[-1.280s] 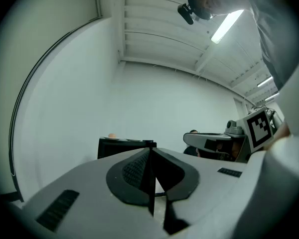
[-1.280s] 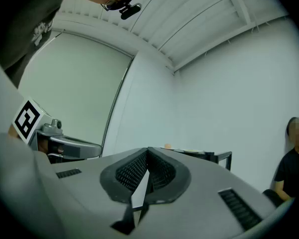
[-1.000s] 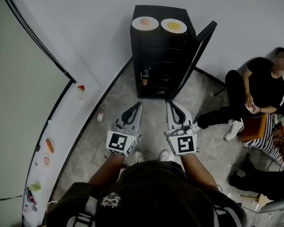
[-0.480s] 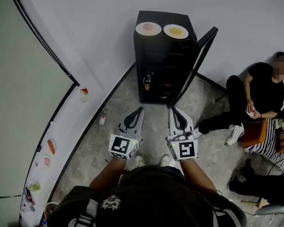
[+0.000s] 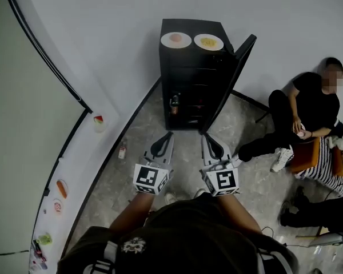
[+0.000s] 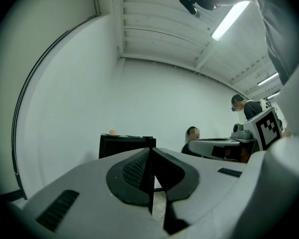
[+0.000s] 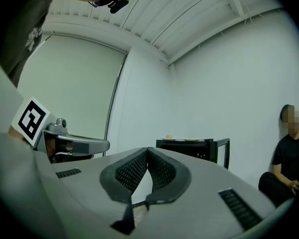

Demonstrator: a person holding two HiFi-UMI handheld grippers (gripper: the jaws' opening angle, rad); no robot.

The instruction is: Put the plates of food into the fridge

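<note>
A small black fridge (image 5: 194, 79) stands against the white wall with its door (image 5: 234, 73) swung open to the right. On its top sit two white plates: one with pinkish food (image 5: 175, 39) and one with yellow food (image 5: 208, 42). My left gripper (image 5: 167, 136) and right gripper (image 5: 206, 137) are held side by side over the floor, a short way in front of the fridge, both pointing at it. Both are shut with nothing in them. In the left gripper view the fridge (image 6: 120, 146) shows beyond the jaws; in the right gripper view the fridge (image 7: 192, 148) shows with the plates on top.
A person in black (image 5: 308, 110) sits on the floor at the right beside bags and an orange seat (image 5: 306, 153). A curved white ledge (image 5: 74, 170) on the left carries food items, a cup (image 5: 98, 122) and a small bottle (image 5: 122, 151).
The view has shifted slightly; the fridge and plates sit a little differently in the frame. Both grippers stay shut and side by side in front of the fridge.
</note>
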